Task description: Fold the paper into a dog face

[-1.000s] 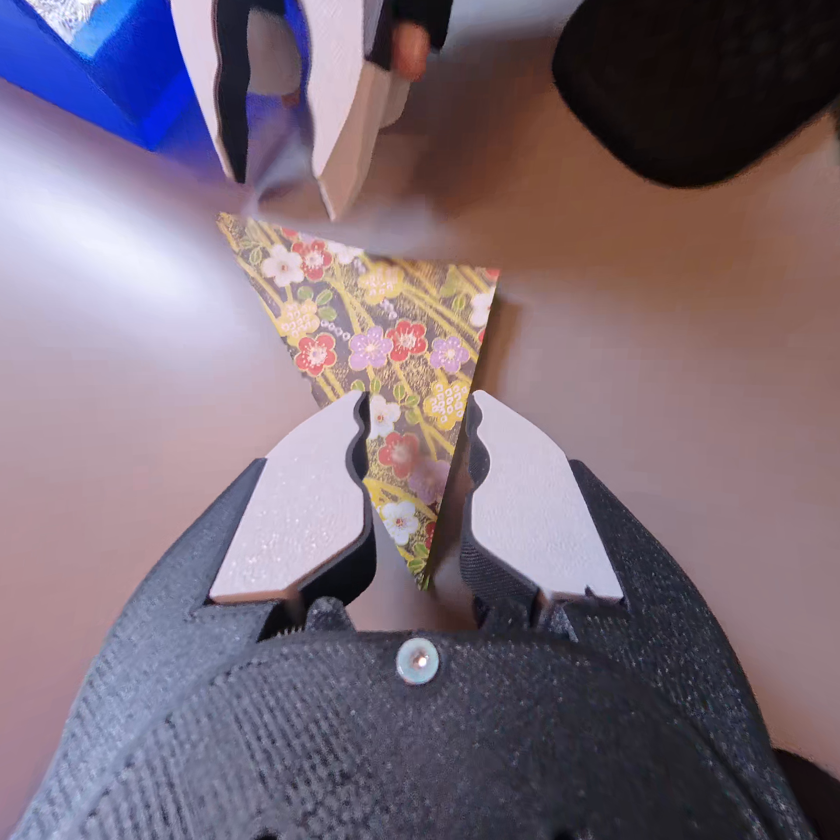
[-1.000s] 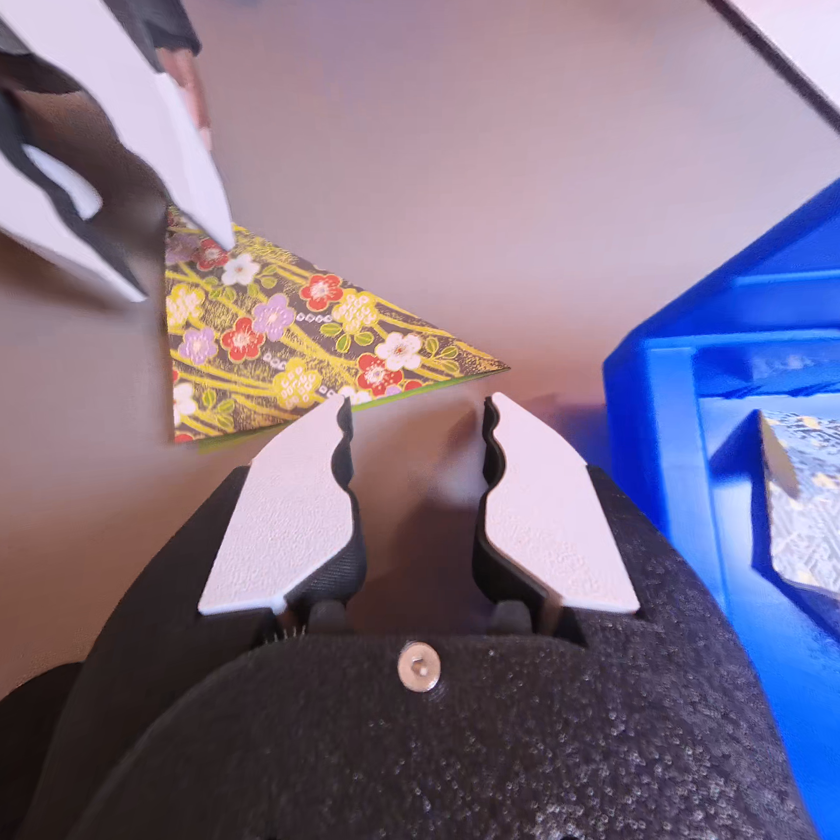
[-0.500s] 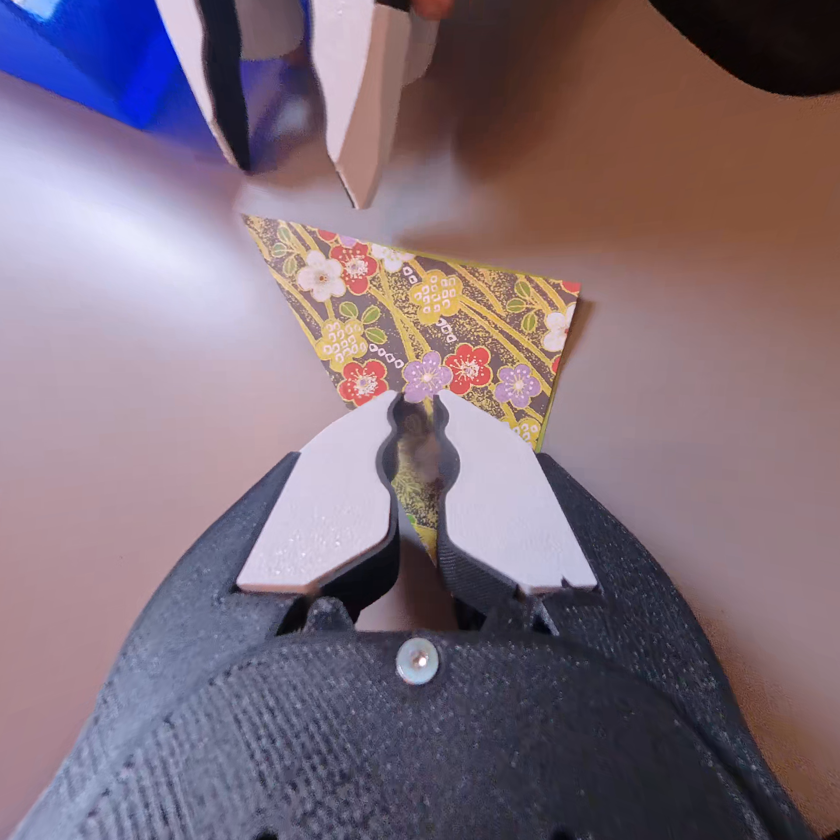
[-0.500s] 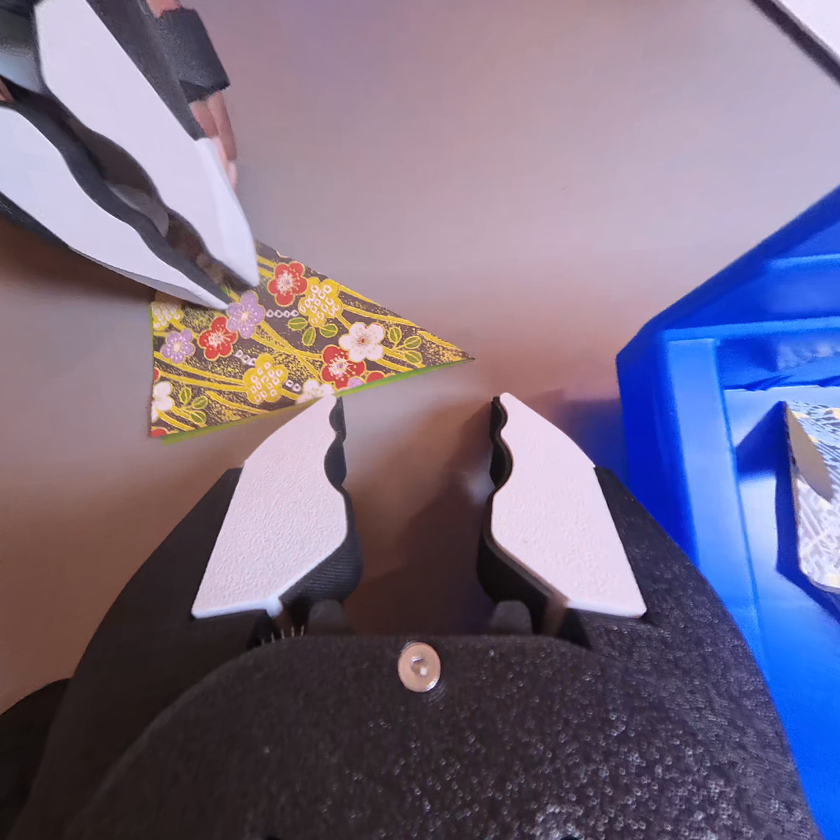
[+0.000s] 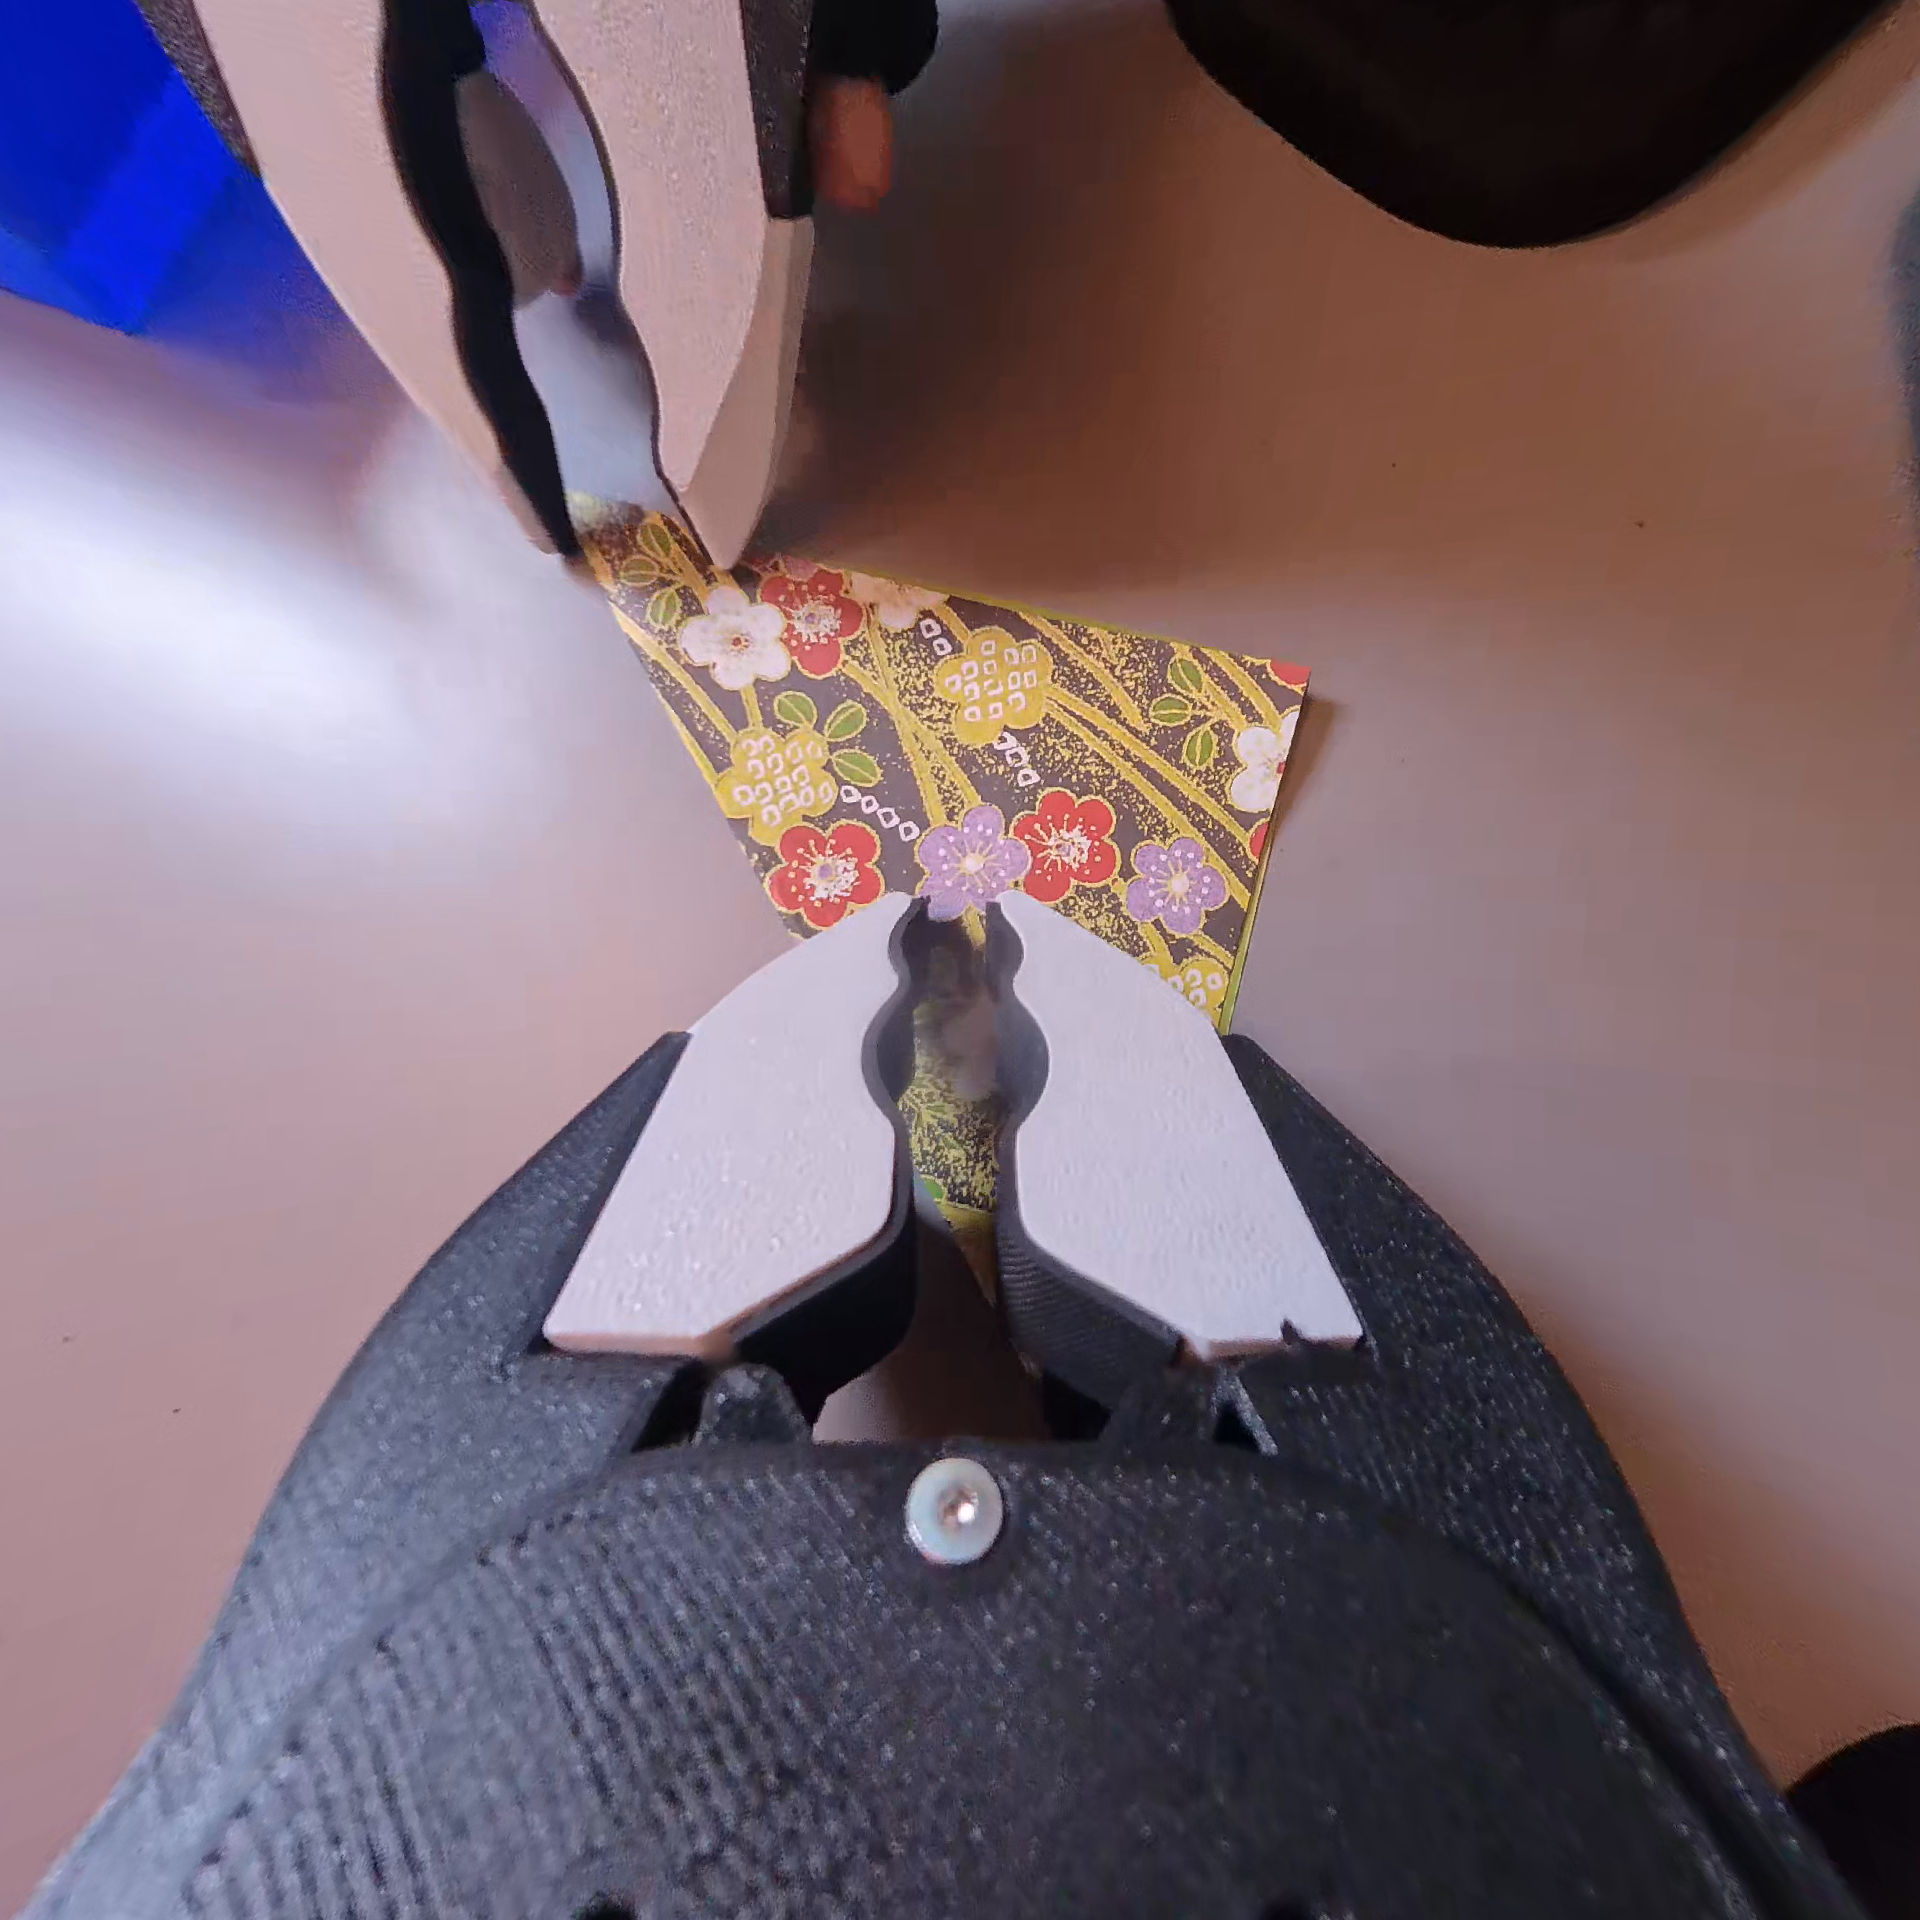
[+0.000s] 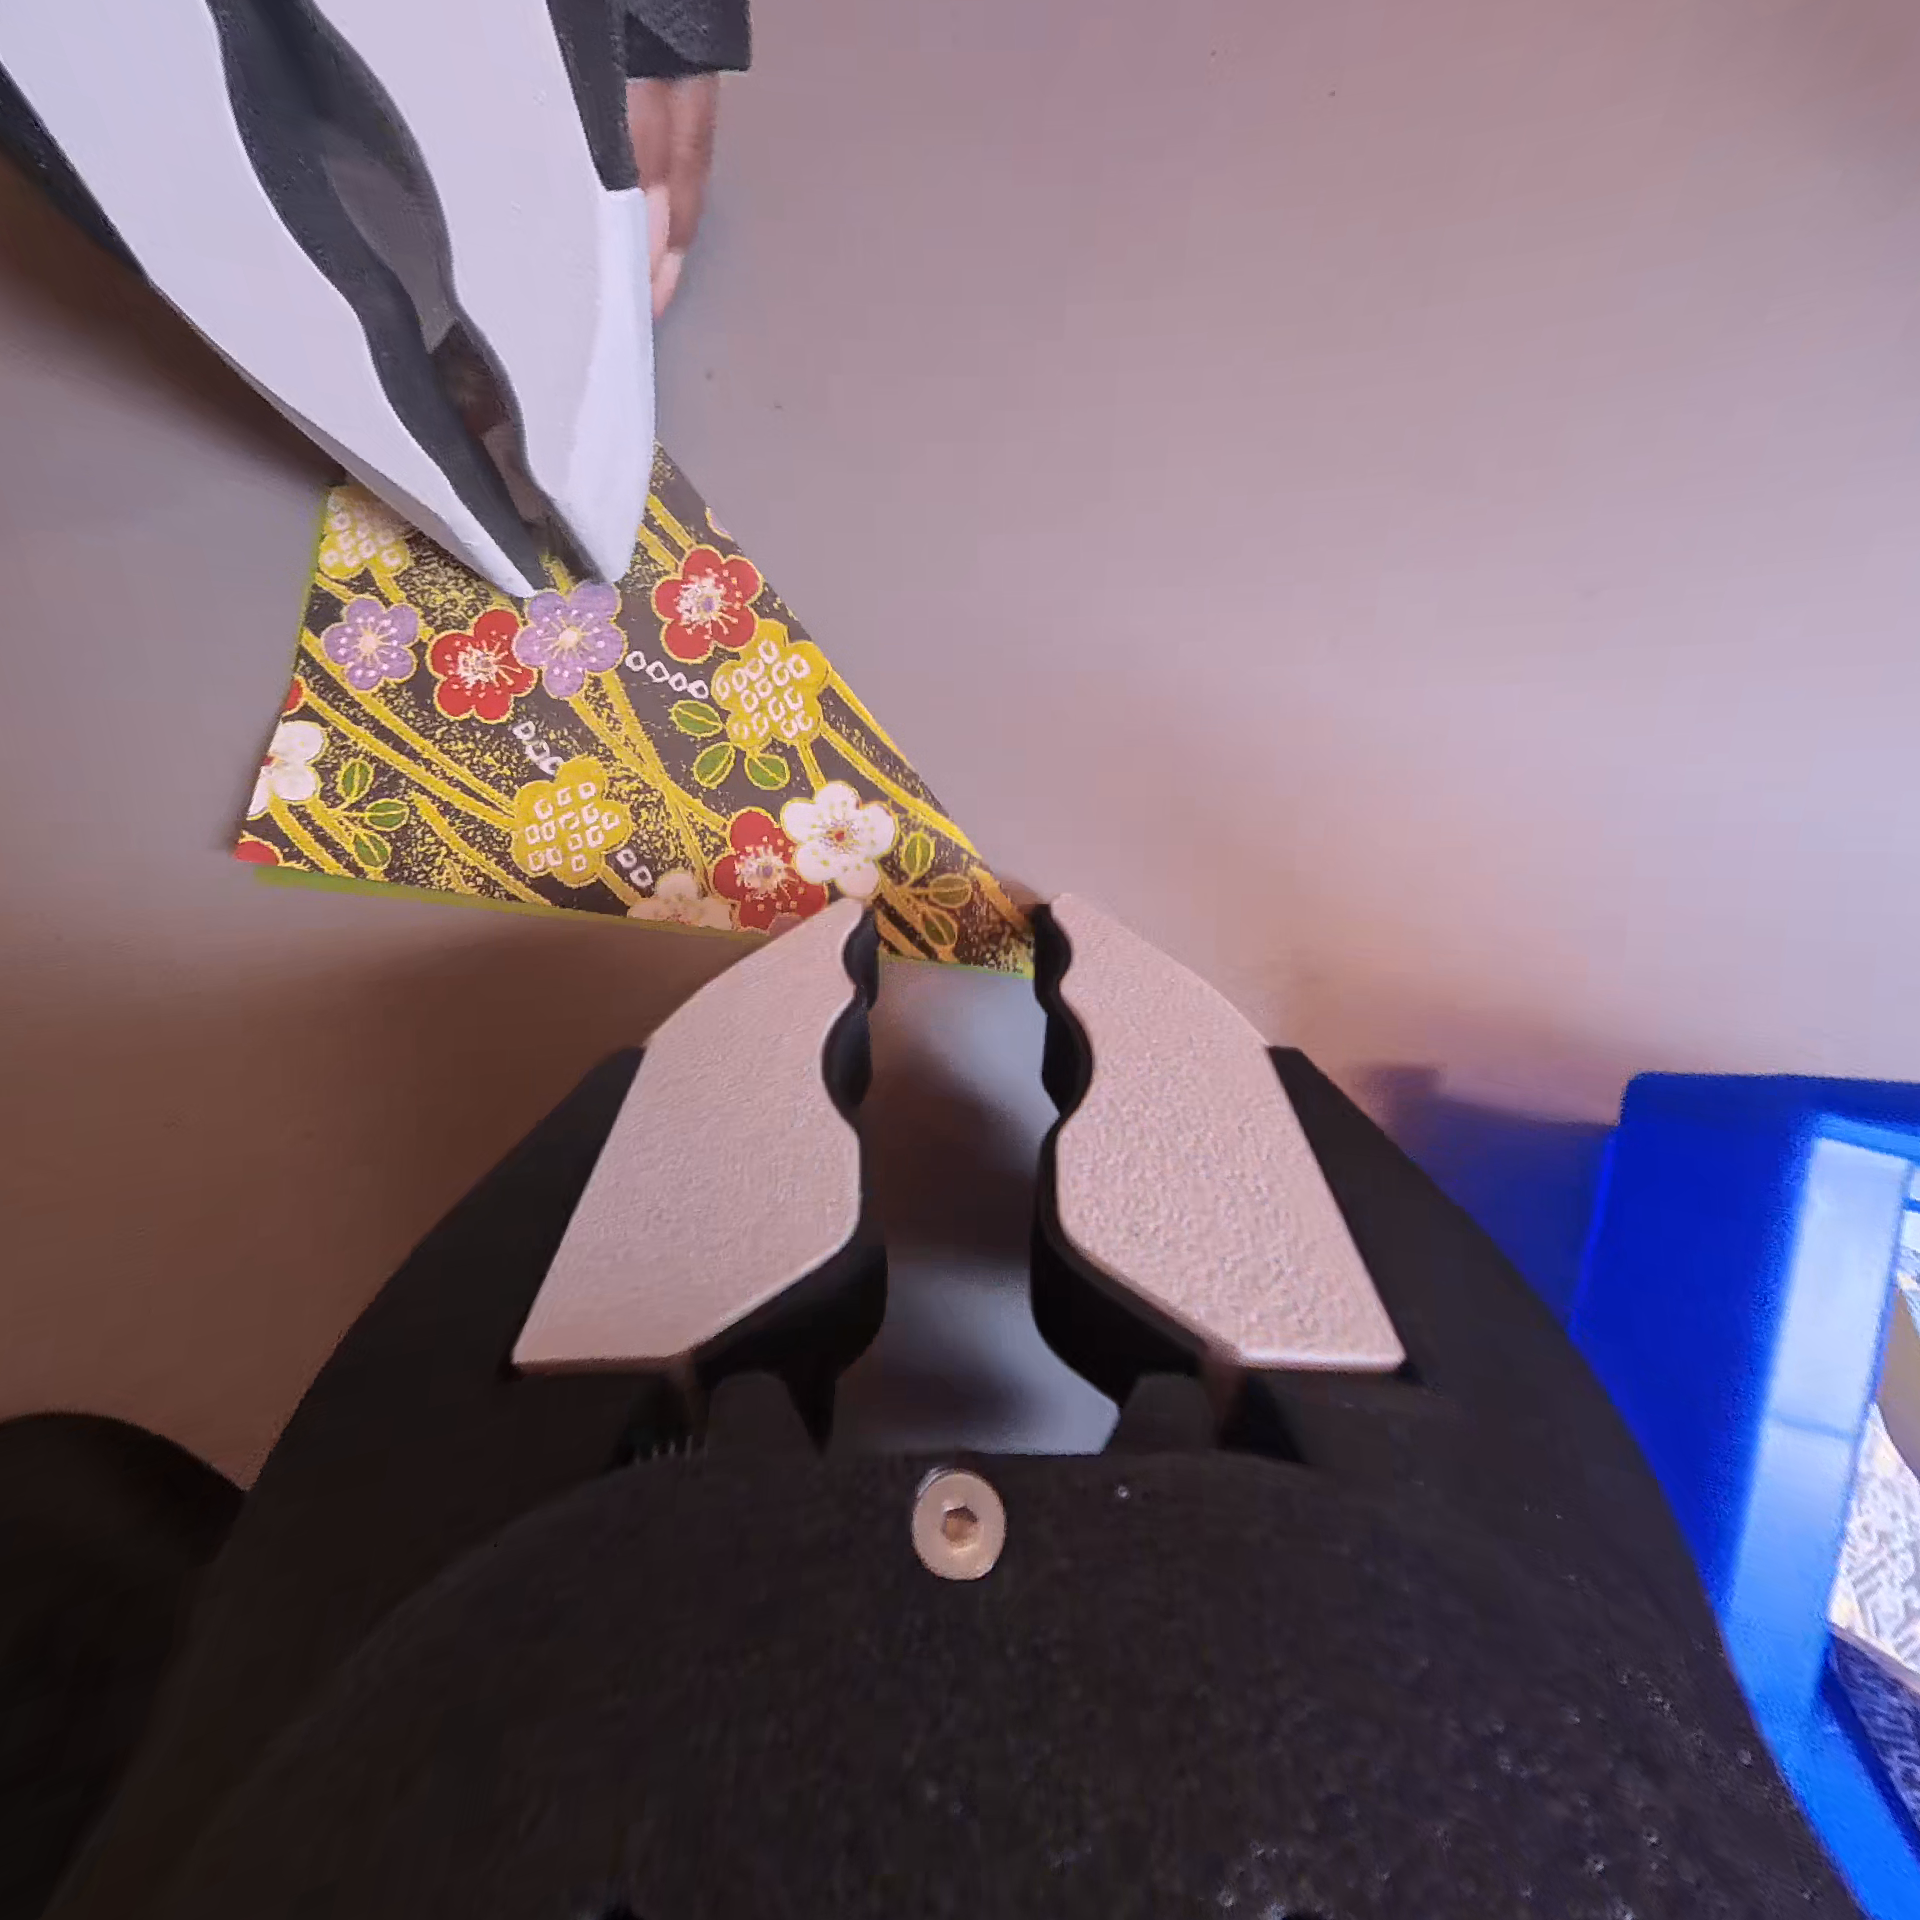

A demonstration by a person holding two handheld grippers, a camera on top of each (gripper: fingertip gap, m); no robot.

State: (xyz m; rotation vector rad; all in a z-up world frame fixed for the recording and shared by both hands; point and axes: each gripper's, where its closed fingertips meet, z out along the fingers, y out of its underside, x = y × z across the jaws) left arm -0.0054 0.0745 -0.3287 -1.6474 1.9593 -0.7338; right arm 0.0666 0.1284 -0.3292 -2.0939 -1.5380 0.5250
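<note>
On grey table (image 6: 1351, 520): left hand-held gripper (image 5: 956, 914) nearly closed, pressing floral paper (image 5: 966, 727); right hand-held gripper (image 6: 951, 925) part-open, empty, at paper corner.

**What the cameras miss**

The left gripper (image 5: 956, 914) covers the near corner of the folded paper (image 5: 997, 748); only a dim, blurred strip of pattern shows in the narrow slot between its fingers, so I cannot tell whether they pinch the sheet or merely press on it. At the far corner, the right gripper (image 6: 951, 920) hides the paper's tip, and contact there is unclear too. The blue bin (image 6: 1704, 1299), off to the right gripper's right, runs out of frame, and the patterned sheet (image 6: 1881, 1558) inside it is cut to a sliver. Beyond the left gripper, a dark rounded shape (image 5: 1538, 114) is cropped by the top edge; what it is cannot be told.
</note>
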